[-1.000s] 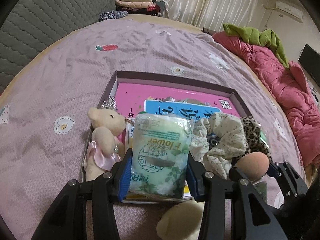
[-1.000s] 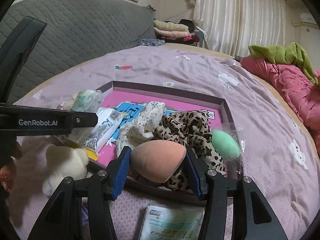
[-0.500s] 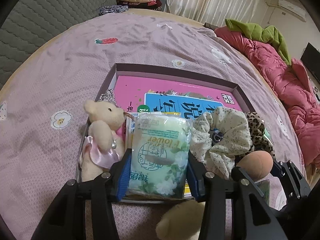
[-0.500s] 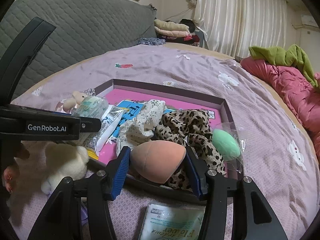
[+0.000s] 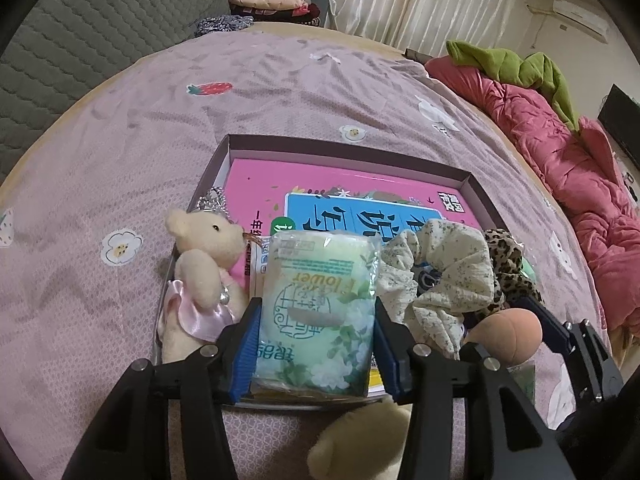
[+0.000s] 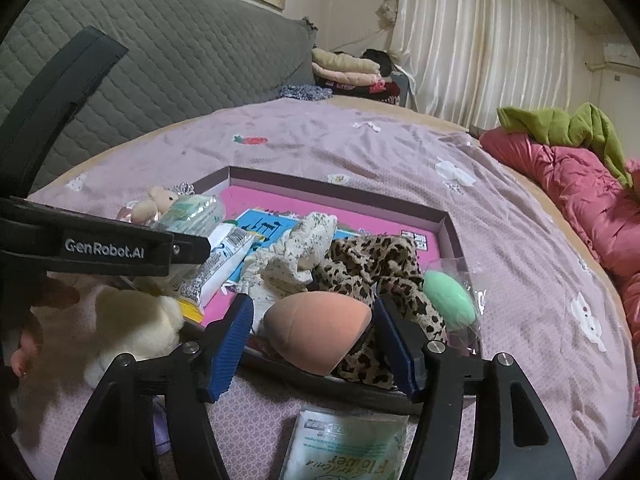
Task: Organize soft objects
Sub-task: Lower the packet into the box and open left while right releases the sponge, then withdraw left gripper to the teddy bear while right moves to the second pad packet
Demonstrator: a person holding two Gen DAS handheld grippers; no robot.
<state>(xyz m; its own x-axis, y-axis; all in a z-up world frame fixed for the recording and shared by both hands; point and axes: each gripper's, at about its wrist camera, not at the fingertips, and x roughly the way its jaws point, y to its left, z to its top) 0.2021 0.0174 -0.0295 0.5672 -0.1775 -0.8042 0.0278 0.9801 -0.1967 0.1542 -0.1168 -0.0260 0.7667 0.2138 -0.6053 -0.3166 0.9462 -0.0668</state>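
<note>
The left gripper [image 5: 316, 344] clamps a green tissue pack [image 5: 316, 312] over the near edge of the shallow box [image 5: 472, 184]. The right gripper [image 6: 314, 342] has its jaws opening, a gap showing beside the peach makeup sponge [image 6: 316, 330] between them. Beyond lie a floral scrunchie [image 6: 292, 256], a leopard scrunchie [image 6: 376, 268], and a small bear [image 5: 200, 268].

Mauve bedspread [image 5: 120, 140] – tray [image 5: 352, 150], pink quilt [image 5: 560, 152], cream plush [image 6: 132, 320] on it.

Glossy plastic tissue pack [image 5: 316, 312], matt foam sponge [image 6: 318, 330]
</note>
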